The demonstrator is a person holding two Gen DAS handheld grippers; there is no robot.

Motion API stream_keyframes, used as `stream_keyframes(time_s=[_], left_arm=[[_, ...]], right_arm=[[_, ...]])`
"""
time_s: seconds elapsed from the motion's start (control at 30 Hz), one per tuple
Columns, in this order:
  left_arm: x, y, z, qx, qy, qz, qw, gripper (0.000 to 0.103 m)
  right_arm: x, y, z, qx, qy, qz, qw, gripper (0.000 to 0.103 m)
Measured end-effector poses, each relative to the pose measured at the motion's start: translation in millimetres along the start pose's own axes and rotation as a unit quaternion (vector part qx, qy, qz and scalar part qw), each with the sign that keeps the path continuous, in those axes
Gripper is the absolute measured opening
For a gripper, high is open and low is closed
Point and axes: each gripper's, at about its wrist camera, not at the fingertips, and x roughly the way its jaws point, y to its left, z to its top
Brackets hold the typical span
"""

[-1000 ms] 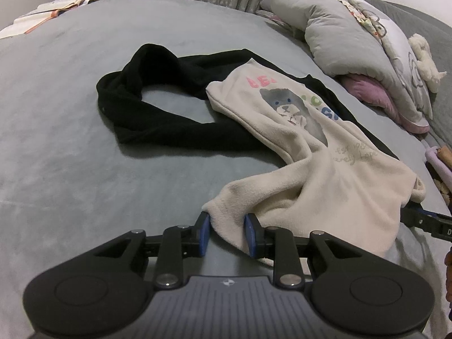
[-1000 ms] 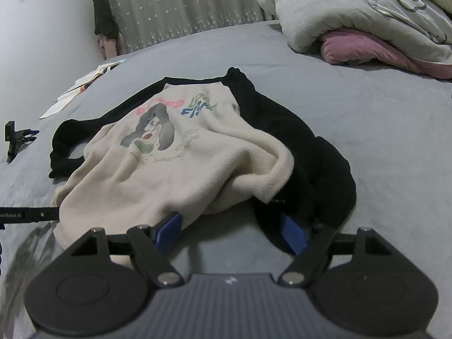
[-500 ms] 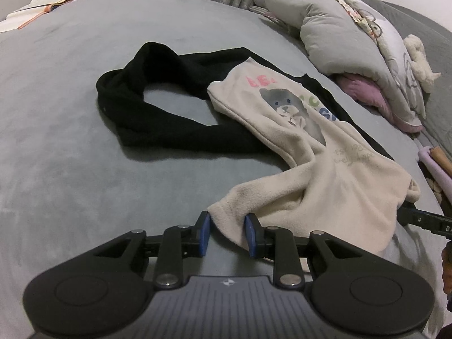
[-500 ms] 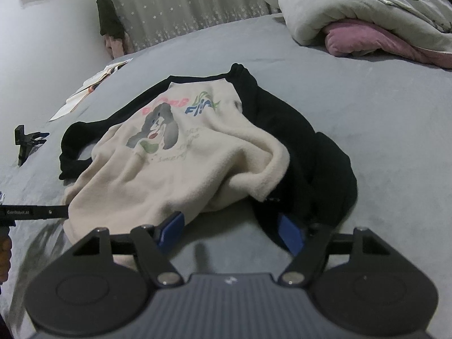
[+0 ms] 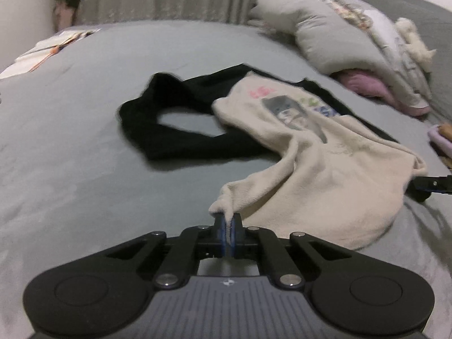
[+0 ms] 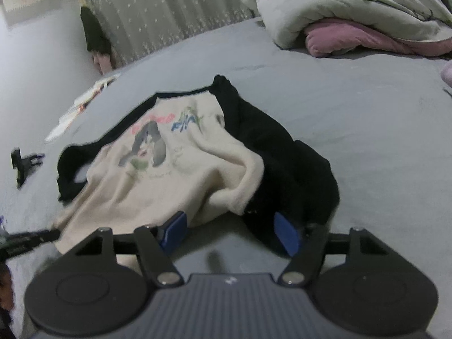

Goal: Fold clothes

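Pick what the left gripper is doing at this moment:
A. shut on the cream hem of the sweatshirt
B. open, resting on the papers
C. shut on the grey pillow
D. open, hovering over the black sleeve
A: the left gripper has its blue pads pressed together with the cream hem of the sweatshirt pinched between them.

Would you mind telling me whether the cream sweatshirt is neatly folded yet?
Not folded. The cream sweatshirt lies rumpled on the bed, sleeves sprawled, and the left hand-held gripper pinches its hem corner.

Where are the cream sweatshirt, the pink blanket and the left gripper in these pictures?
cream sweatshirt (image 5: 333,186): left wrist view, on its plain lower body.
pink blanket (image 6: 353,36): right wrist view, on its folded edge under the grey duvet.
left gripper (image 5: 227,230): left wrist view, between its fingertips, jaws pinching the sweatshirt's corner.
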Motion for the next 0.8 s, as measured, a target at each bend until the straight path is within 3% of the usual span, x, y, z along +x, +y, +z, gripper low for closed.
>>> stream_keyframes(time_s=[0.07, 0.23, 0.33, 0.57, 0.63, 0.77, 0.8], left_arm=[[-3, 7, -1, 0.002, 0.016, -0.011, 0.9998, 0.002], [-10, 14, 4, 0.013, 0.005, -0.047, 0.9988, 0.010], [-11, 15, 14, 0.024, -0.020, -0.052, 0.9982, 0.022], [3, 20, 29, 0.042, -0.020, -0.052, 0.9976, 0.027], [3, 21, 28, 0.050, -0.021, -0.058, 0.9969, 0.038], [22, 19, 23, 0.069, -0.008, -0.059, 0.9958, 0.040], [27, 19, 22, 0.069, -0.006, -0.060, 0.9958, 0.040]], right_arm=[[2, 1, 0, -0.003, -0.003, -0.005, 1.000, 0.060], [7, 3, -1, -0.010, -0.011, -0.017, 1.000, 0.062], [10, 5, -2, -0.014, -0.016, -0.024, 0.999, 0.063], [17, 9, -4, -0.026, -0.032, -0.042, 0.998, 0.066], [18, 12, -5, -0.029, -0.042, -0.045, 0.998, 0.066], [17, 16, -4, -0.021, -0.056, -0.032, 0.998, 0.056], [17, 16, -4, -0.019, -0.058, -0.024, 0.998, 0.047]])
